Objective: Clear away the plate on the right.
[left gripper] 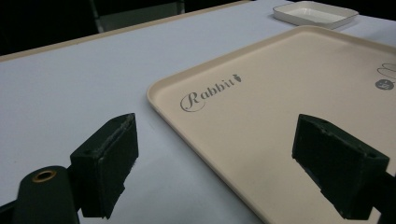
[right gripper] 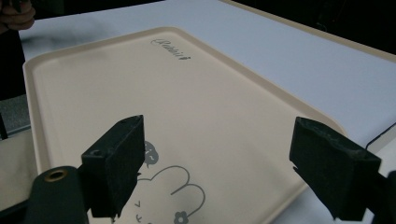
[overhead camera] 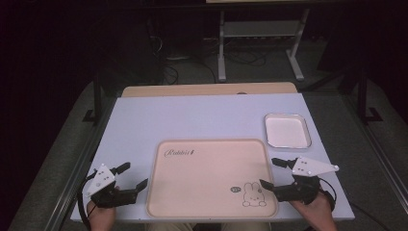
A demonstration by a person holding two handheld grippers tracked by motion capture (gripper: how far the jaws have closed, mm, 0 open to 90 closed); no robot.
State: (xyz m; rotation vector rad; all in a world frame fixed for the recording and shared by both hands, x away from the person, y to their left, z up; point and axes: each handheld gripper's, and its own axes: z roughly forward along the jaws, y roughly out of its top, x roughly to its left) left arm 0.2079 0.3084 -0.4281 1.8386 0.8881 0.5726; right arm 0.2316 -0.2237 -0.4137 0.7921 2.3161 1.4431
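Tray [overhead camera: 207,175] sits at the near middle of the table [overhead camera: 192,115], cream coloured, with "Rabbit" written at its far left corner and a bunny drawn at its near right corner. From the high view the whole layout can be taken in: the left gripper [overhead camera: 132,175] is held just off the tray's near left edge, the right gripper [overhead camera: 272,172] at its near right edge, close to the bunny. Both are spread wide with nothing gripped.

The left gripper view gives what the high one can't: the lettering [left gripper: 210,93] close up, with a little carrot after the word, and the tray's rounded rim [left gripper: 159,100] running between the two black pads [left gripper: 109,163]. The small white dish [left gripper: 315,13] can be made out at the far right there too. In the right gripper view the bunny drawing [right gripper: 173,196] is seen up close between that gripper's wide-apart pads [right gripper: 116,163], and a hand [right gripper: 16,14] is caught at the far corner.

The table is covered in a pale bluish sheet, with a wooden strip [overhead camera: 207,89] along the far edge. The small white dish [overhead camera: 287,131] lies to the far right of the tray, apart from it. Beyond the table the room is dark; a grey floor [overhead camera: 250,67], cables and the legs of a metal stand [overhead camera: 260,43] can be picked out.
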